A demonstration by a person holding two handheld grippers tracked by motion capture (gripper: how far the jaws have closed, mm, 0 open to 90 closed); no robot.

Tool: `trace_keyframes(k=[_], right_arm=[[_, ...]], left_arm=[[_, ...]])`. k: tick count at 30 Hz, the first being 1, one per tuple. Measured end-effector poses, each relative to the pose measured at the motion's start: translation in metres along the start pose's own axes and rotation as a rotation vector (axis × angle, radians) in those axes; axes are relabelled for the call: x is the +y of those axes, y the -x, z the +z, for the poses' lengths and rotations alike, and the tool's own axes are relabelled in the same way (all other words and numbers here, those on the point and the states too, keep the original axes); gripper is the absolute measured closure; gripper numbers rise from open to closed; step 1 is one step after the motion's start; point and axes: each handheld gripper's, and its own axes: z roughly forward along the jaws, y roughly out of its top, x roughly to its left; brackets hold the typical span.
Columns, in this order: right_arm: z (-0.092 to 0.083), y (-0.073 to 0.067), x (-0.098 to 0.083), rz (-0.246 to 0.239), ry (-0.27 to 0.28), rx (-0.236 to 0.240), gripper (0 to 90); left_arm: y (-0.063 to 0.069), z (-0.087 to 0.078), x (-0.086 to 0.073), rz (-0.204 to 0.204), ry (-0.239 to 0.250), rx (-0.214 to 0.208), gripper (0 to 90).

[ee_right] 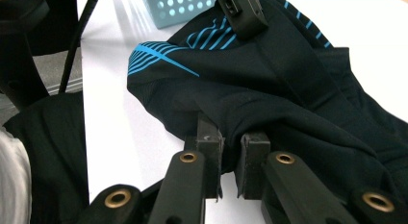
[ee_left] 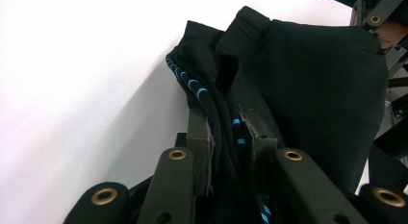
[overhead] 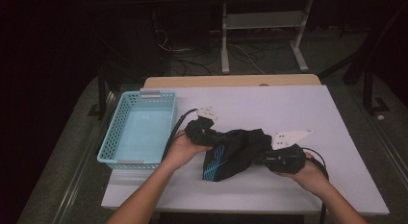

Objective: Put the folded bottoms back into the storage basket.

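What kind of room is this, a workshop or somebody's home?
Most likely a lab or recording studio, not a home. A plain white table stands in a dark room, loose cables trail across the floor behind it, and a person works a black garment with a hand-held tool in each hand.

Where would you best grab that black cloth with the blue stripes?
Probably at its outer edges, one claw from each side, as here: left claw and right claw each pinch a folded hem of the black cloth, where bunched layers give the pads something thick to bite.
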Motion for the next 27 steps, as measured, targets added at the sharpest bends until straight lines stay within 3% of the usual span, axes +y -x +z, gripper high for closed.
trace_keyframes(k=[14, 27], right_arm=[[0.010, 0.008, 0.039, -0.022, 0.045, 0.027, 81.9], [0.033, 0.013, 0.080, -0.051, 0.050, 0.042, 82.1]], left_arm=[[-0.019, -0.037, 0.012, -0.022, 0.011, 0.030, 76.6], [-0.041, -0.081, 0.012, -0.031, 0.017, 0.099, 76.6]])
